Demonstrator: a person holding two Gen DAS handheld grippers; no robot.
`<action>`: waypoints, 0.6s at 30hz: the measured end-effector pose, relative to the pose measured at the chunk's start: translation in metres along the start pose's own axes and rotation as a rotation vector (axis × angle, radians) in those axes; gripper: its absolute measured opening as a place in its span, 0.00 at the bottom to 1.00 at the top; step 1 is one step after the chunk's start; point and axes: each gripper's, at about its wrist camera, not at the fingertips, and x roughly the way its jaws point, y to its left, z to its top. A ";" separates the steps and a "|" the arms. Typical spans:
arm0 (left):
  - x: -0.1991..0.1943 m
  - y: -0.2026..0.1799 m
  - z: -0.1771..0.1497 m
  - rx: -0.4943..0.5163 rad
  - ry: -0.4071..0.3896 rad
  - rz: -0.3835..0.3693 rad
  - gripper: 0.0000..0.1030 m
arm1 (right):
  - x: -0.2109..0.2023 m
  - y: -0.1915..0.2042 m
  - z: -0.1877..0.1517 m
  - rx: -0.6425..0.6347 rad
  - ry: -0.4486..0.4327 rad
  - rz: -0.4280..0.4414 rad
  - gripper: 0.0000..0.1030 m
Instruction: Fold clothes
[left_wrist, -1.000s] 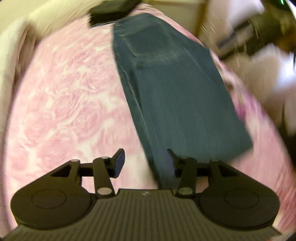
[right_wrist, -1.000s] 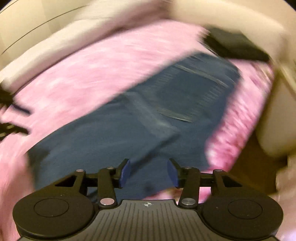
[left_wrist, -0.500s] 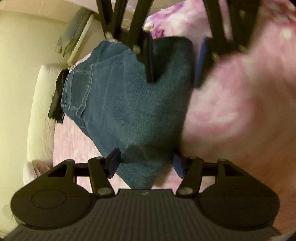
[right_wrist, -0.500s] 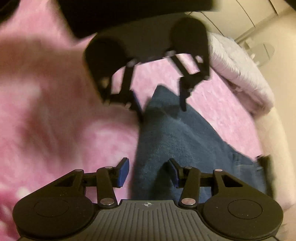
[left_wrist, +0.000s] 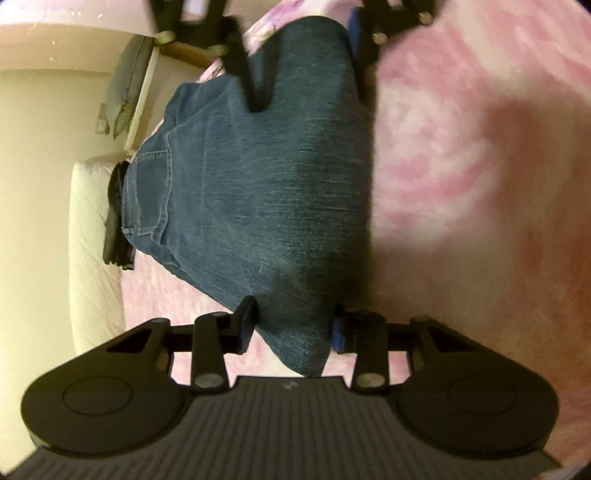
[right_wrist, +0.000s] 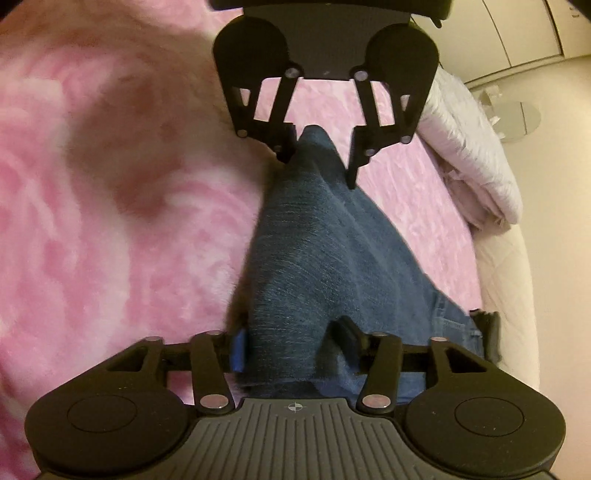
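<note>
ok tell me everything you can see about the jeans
The jeans are dark blue denim, folded lengthwise into a long band lying flat on the pink fluffy blanket. A stitched back pocket shows at the waist end, which lies by a black object. At the leg end, the left gripper straddles one corner, jaws closing, and the right gripper straddles the other, jaws opening.

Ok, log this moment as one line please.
jeans flat on pink blanket | left hand-held gripper closing around hem corner | right hand-held gripper opening astride other corner | fold not begun
</note>
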 end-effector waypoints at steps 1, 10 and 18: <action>0.001 -0.002 0.000 0.006 0.002 0.008 0.29 | 0.001 -0.001 -0.001 -0.005 -0.001 -0.006 0.60; -0.004 0.018 0.003 -0.104 0.030 -0.083 0.17 | 0.012 -0.041 -0.003 0.165 -0.002 0.142 0.27; -0.061 0.079 0.009 -0.230 0.026 -0.214 0.16 | -0.050 -0.105 -0.004 0.271 -0.053 0.331 0.20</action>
